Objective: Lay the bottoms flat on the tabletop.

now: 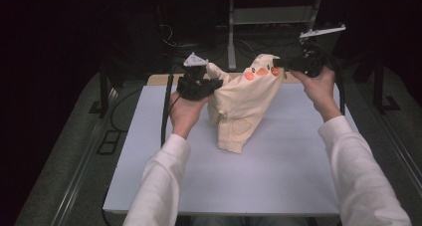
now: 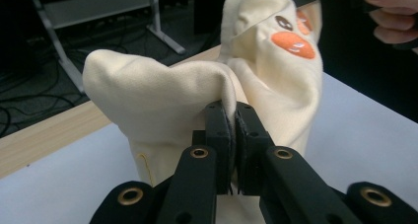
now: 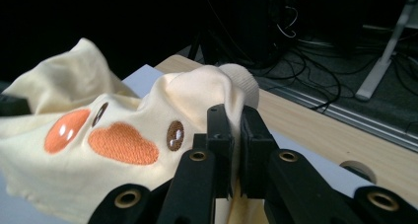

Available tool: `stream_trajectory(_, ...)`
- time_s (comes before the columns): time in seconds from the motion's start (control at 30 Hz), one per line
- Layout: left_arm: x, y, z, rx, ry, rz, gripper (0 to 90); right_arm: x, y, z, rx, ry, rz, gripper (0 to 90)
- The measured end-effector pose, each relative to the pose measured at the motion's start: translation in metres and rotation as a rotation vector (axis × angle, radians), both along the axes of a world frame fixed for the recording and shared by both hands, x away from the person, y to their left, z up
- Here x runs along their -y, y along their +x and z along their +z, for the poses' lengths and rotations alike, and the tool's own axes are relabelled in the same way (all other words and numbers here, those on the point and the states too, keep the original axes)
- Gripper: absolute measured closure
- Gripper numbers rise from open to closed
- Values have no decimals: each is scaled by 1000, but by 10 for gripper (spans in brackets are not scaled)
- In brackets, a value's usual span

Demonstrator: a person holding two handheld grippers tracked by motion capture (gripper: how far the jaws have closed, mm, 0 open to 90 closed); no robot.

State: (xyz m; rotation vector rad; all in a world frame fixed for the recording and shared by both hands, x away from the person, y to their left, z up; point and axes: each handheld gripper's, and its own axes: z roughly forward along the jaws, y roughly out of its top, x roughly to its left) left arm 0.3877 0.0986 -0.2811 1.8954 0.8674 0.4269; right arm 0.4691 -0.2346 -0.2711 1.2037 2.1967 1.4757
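Dark room, white surface point(image 1: 278, 176) mostly bare. Left gripper point(image 1: 211, 81) and right gripper point(image 1: 278, 62) hold the garment point(image 1: 244, 106) aloft, jaws clamped on its edges.

A small cream-yellow garment point(image 1: 245, 104) is held up above the white table, pinched at two upper edges so that it hangs spread between them, its lower end resting on or just above the tabletop. An embroidered face is borne near its top: two brown eyes, an orange beak and an orange cheek patch point(image 3: 121, 142). A heart-shaped outline is stitched lower on the front, and the soft fabric is bunched into folds at both pinched spots point(image 2: 162, 93).
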Motion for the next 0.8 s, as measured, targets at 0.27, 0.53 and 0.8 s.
stream_trajectory(0.27, 2, -25, -49, -6, -37, 23, 852, 2, -4, -39, -45, 6, 16, 841)
stream_trajectory(0.53, -2, -39, -85, -52, -42, 39, 850, 1, -17, -60, -64, -24, 41, 841)
stream_trajectory(0.8, -15, -46, -118, -151, -87, 74, 849, -6, -28, -82, -87, -30, 76, 841)
